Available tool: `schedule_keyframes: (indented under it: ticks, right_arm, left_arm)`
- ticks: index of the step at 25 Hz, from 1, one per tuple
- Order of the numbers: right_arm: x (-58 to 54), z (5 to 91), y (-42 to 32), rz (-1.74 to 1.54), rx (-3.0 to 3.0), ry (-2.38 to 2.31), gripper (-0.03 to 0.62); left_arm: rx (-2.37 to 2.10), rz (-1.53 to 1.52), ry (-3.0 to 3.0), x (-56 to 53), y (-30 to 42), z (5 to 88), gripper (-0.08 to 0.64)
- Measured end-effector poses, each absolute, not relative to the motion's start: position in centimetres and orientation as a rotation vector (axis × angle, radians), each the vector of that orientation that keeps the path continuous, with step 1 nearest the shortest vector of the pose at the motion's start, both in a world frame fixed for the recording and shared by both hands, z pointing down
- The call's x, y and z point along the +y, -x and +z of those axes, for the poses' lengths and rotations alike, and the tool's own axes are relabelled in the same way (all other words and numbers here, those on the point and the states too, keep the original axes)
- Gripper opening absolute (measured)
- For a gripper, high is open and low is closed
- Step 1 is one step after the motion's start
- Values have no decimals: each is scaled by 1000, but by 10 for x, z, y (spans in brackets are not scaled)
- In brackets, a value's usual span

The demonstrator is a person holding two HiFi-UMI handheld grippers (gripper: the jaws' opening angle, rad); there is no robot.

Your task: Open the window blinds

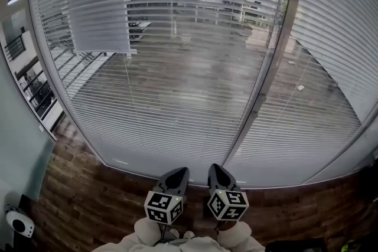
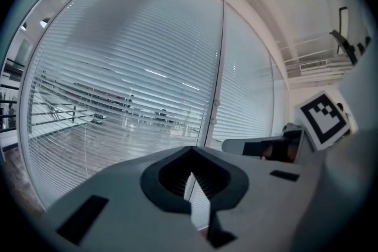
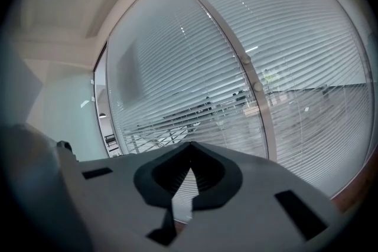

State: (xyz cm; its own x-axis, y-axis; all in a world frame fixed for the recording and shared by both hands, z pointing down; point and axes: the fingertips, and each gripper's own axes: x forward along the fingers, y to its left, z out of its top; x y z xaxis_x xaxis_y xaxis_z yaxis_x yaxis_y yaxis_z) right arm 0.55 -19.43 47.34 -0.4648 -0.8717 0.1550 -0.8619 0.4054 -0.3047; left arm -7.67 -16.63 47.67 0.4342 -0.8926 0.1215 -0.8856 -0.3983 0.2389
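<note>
Head view shows your left gripper [image 1: 176, 173] and right gripper [image 1: 217, 169] side by side above the wooden floor [image 1: 88, 203], both pointing at the window blinds [image 1: 177, 68]. The blinds hang lowered over the glass in front of you, apart from both tips. Both pairs of jaws are clenched together, with nothing between them.

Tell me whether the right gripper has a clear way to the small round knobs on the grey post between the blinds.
Probably yes. Nothing stands between the right gripper and the small round knobs on the grey vertical post. Its jaws are shut, so they must open first.
</note>
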Motion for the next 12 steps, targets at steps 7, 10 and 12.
schedule_keyframes:
  ticks: [7, 10, 12]
  right_arm:
    - [-199, 471, -4, -523, 2607, 1608, 14]
    - [-201, 471, -5, -521, 2611, 1608, 14]
    - [-202, 471, -5, -521, 2615, 1606, 14]
  left_arm:
    - [-1543, -43, -2418, -170, 80, 478, 0]
    - [-1549, -43, -2411, -171, 81, 478, 0]
    - [-1553, -46, -2408, -171, 82, 478, 0]
